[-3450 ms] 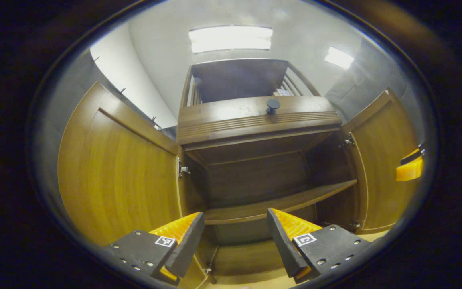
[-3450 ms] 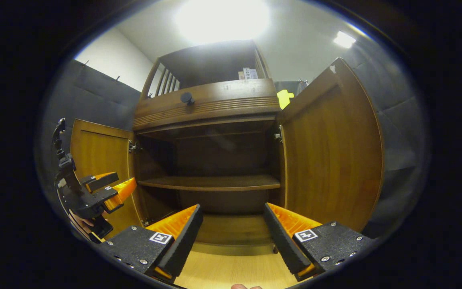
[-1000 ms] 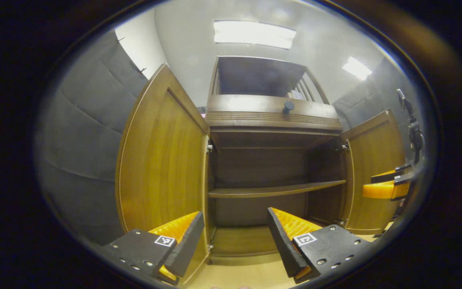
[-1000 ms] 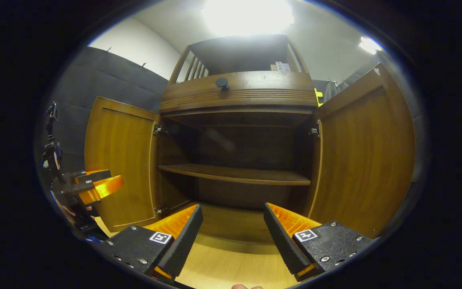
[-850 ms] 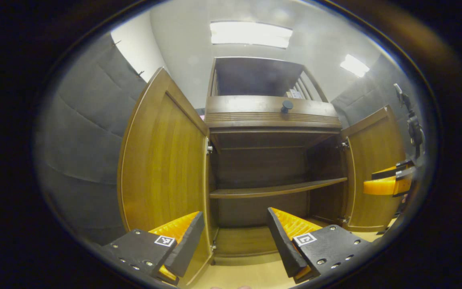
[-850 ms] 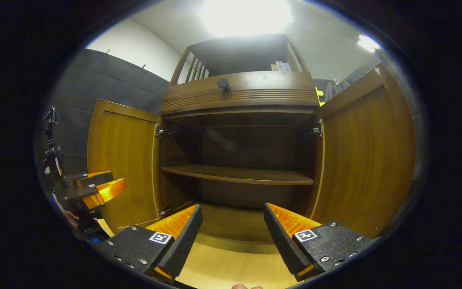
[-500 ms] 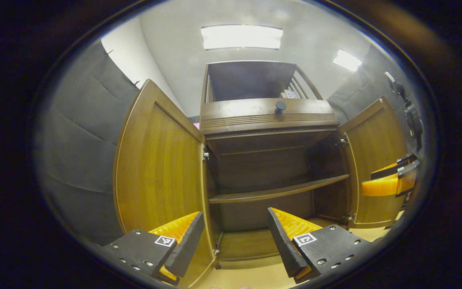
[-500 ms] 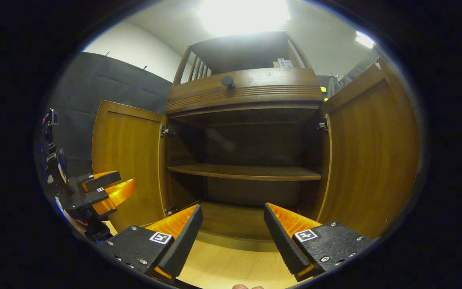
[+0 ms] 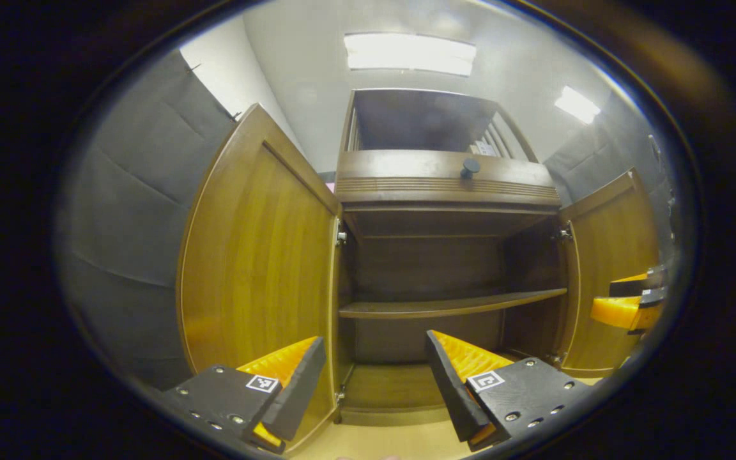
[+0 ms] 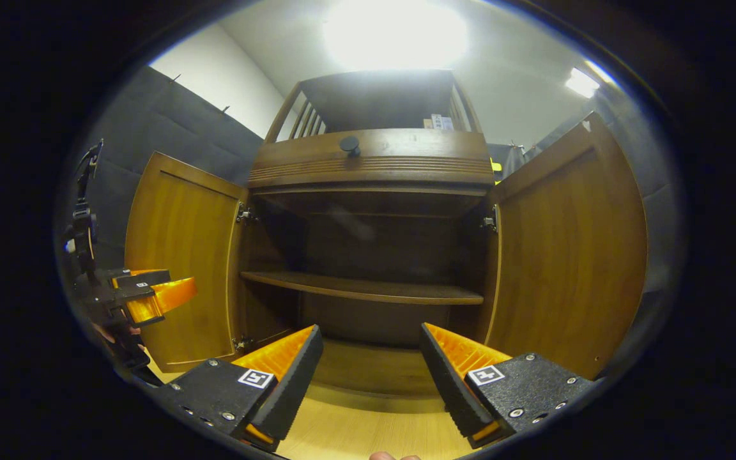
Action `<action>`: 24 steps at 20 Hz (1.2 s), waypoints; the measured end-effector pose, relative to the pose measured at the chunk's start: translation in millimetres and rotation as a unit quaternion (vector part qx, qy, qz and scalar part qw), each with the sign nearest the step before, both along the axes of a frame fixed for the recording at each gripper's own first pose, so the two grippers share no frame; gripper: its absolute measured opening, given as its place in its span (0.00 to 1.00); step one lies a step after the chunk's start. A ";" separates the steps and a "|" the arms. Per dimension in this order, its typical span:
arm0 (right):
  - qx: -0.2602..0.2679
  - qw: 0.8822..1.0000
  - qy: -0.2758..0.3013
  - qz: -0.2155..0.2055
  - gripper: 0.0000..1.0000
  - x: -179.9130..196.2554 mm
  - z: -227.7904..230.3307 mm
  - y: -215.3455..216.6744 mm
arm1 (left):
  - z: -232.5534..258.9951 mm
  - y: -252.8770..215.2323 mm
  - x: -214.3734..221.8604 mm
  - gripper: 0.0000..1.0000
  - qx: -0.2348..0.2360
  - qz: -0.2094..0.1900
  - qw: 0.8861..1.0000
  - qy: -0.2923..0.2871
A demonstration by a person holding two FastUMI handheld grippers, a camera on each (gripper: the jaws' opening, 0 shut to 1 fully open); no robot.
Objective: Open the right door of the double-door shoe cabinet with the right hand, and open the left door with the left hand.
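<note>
The brown wooden shoe cabinet (image 9: 444, 182) (image 10: 371, 163) stands with both doors swung wide. Its left door (image 9: 256, 255) (image 10: 179, 255) and right door (image 9: 607, 268) (image 10: 566, 249) show their inner faces. Inside, one bare shelf (image 9: 444, 306) (image 10: 361, 289) crosses the dark interior. My left gripper (image 9: 374, 377) is open, in front of the cabinet near the left door's edge, holding nothing. My right gripper (image 10: 371, 374) is open too, before the cabinet's floor, holding nothing. The right gripper (image 9: 627, 300) shows at the far right of the left gripper view, and the left gripper (image 10: 141, 294) at the far left of the right gripper view.
A drawer with a dark round knob (image 9: 469, 167) (image 10: 349, 144) sits above the doors, with an open slatted compartment (image 10: 374, 102) on top. Grey padded walls (image 9: 125, 204) flank the cabinet. Light wooden floor (image 10: 355, 428) lies in front.
Both doors have stayed open throughout. Both grippers have drifted a little in front of the cabinet, still open and empty, so the views tilt and shift slightly.
</note>
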State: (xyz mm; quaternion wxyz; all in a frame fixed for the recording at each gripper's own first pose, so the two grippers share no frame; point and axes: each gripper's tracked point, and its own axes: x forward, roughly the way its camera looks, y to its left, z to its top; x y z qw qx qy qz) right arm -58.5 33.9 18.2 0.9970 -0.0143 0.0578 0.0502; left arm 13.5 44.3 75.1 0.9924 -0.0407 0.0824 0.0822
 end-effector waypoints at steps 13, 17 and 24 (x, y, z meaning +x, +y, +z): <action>0.015 1.000 0.004 0.002 0.94 11.0 -20.1 -0.2 | -3.5 -1.9 0.4 0.89 0.009 -0.023 0.999 0.025; 0.006 1.000 0.003 -0.001 0.94 10.8 -22.4 -2.2 | -2.8 -5.3 1.3 0.84 0.006 -0.025 0.999 0.024; 0.004 1.000 0.005 0.004 0.94 8.2 -25.7 1.3 | -3.9 -6.3 -0.8 0.84 0.002 -0.022 0.999 0.033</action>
